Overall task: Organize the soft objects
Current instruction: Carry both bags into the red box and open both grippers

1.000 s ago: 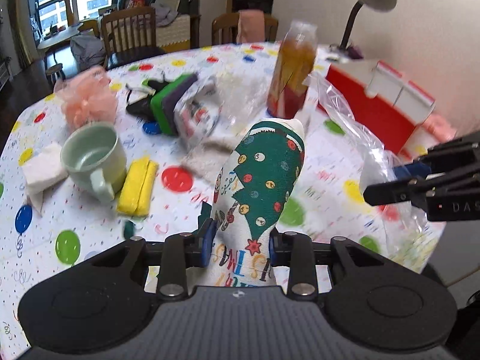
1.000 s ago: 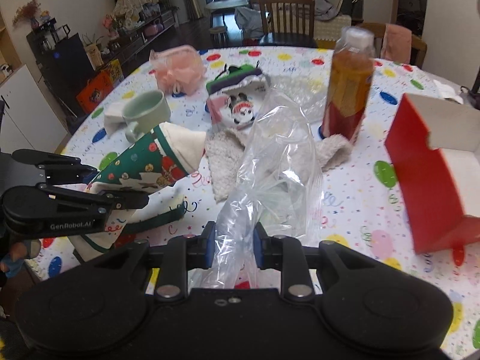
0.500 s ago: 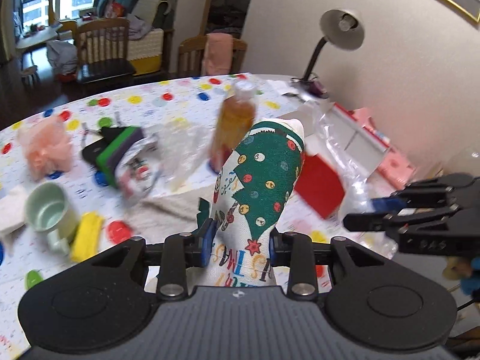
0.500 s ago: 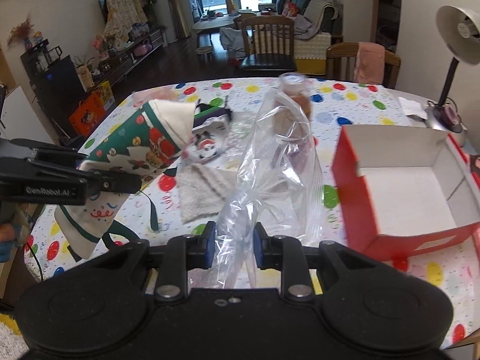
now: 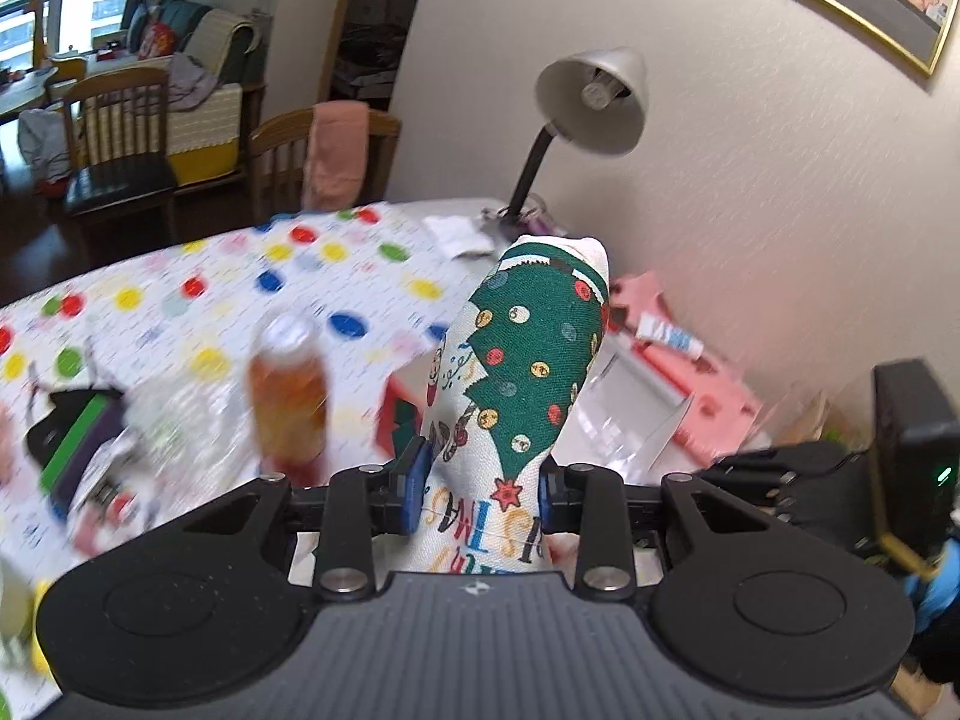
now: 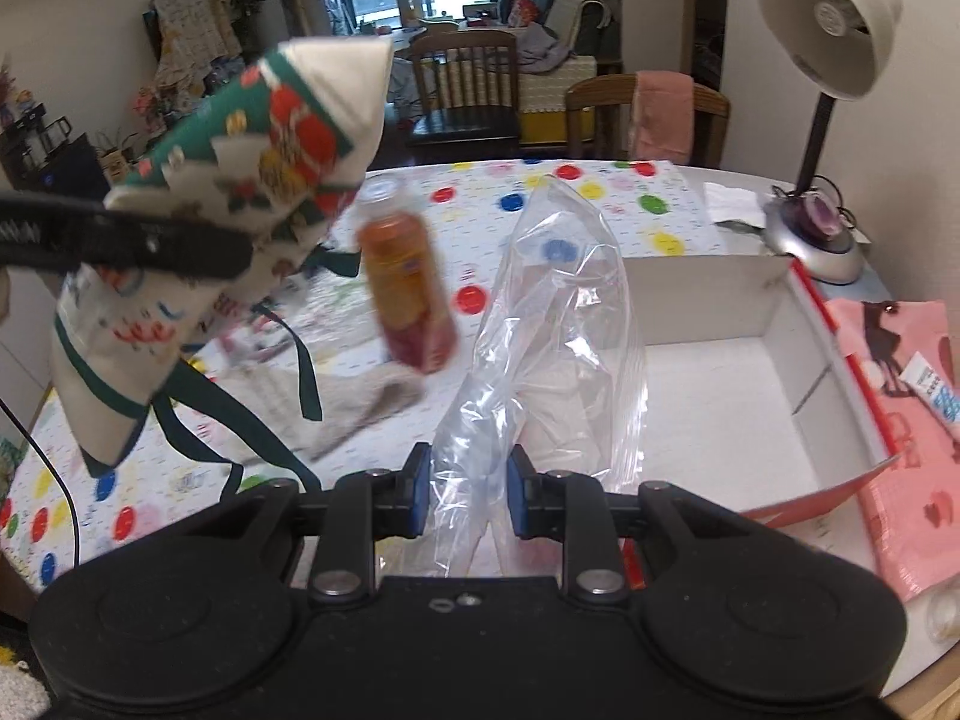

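Note:
My left gripper (image 5: 480,489) is shut on a Christmas-print cloth bag (image 5: 528,372), which stands up between its blue pads and hides the table beyond. In the right wrist view the same cloth bag (image 6: 240,192) hangs in the air at the upper left, with green drawstrings dangling below it. My right gripper (image 6: 468,495) is shut on a crumpled clear plastic bag (image 6: 558,324). The plastic bag rises in front of an open red box with a white inside (image 6: 750,384). The right gripper's body (image 5: 798,474) shows at the right edge of the left wrist view.
A bottle of amber drink (image 6: 408,294) stands on the dotted tablecloth (image 6: 600,192). A grey fuzzy cloth (image 6: 360,402) lies beside it. A desk lamp (image 6: 828,120) stands at the far right. A pink sheet with a small tube (image 6: 918,384) lies right of the box. Chairs stand behind the table.
Both grippers have risen and swung to the right, each keeping its bag. The mug, sponge and pink puff have left the views. The red box and lamp are now closer.

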Motion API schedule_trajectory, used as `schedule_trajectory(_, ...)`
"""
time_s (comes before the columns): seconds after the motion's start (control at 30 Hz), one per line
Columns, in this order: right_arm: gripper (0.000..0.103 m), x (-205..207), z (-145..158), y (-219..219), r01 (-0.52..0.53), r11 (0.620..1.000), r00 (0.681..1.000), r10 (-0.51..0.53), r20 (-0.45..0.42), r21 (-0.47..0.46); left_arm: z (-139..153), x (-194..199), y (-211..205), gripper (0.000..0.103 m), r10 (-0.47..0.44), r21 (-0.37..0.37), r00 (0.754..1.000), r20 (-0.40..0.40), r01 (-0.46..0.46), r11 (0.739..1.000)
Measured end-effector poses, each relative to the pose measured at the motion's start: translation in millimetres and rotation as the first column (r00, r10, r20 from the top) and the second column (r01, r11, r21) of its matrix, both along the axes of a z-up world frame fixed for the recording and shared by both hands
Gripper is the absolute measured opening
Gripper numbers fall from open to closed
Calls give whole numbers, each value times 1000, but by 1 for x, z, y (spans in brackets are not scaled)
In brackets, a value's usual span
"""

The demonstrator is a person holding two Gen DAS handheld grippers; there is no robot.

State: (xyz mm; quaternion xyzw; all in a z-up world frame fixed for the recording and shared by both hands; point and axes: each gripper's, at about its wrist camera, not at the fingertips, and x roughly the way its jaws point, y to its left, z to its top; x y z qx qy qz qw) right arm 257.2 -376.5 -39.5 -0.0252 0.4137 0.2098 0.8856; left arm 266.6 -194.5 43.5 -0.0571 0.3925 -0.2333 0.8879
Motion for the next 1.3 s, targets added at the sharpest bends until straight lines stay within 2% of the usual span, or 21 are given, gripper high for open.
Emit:
schedule_trajectory(0.17, 24, 33, -3, -32, 21, 1000, 1000, -21, 3, -12, 22, 36, -40, 33, -21, -24, 999, 40, 22, 999)
schedule_trajectory(0.33, 24, 59, -9, -60, 35, 999, 999, -35, -10, -27, 15, 68, -82, 33, -37, -26, 999, 23, 37, 999)
schedule_trajectory(0.6, 24, 94, -30, -96, 42, 998, 997, -46, -60, -53, -48, 109, -130, 33, -36, 8, 995, -97, 37, 999)
schedule_trajectory(0.83, 24, 122, -58, -116, 52, 995, 993, -60, -102, -84, -95, 142, -157, 33, -27, 55, 991, -134, 35, 998)
schedule_trajectory(1.07, 24, 141, -92, -127, 44, 993, 983, -62, -172, -106, -159, 163, -177, 33, 0, 143, 965, -263, 39, 989)
schedule_trajectory(1.3, 25, 153, -114, -122, 2, 988, 980, -32, -197, -154, -194, 175, -195, 33, 15, 218, 937, -349, 65, 974)
